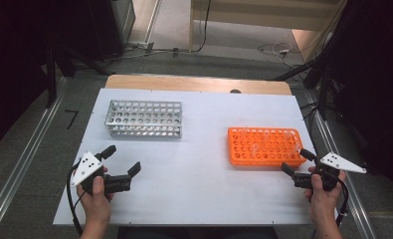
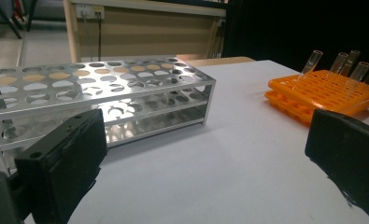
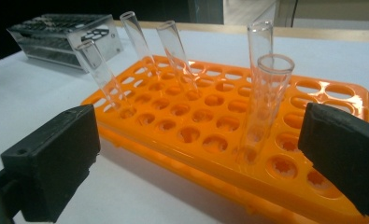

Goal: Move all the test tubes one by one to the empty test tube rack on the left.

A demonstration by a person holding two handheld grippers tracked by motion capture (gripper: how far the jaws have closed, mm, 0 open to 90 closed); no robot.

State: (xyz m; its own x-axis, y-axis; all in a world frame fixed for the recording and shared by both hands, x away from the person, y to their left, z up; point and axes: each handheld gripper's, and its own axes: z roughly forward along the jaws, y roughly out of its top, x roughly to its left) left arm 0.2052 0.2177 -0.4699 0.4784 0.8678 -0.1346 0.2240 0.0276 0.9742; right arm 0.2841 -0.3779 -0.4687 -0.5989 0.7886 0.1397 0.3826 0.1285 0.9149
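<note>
Orange rack (image 1: 265, 146), silver rack (image 1: 144, 118)

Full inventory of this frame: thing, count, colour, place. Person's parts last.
Table: 1, white top over a wooden edge at the far side, centre of the high view.
Metal rack: 1, silver, far left of the table, holes look empty.
Plastic rack: 1, orange, right side of the table, just ahead of the right tool.
Test tubes: 5, clear glass, standing in the orange rack, some leaning.
Floor cables: a few, white and black, beyond the table.
Left tool: 1, black with grey plate, near left of the table, jaws open, nothing between them.
Right tool: 1, black with grey plate, near right, jaws open, nothing between them.
Hands: 2, one on each tool.
</note>
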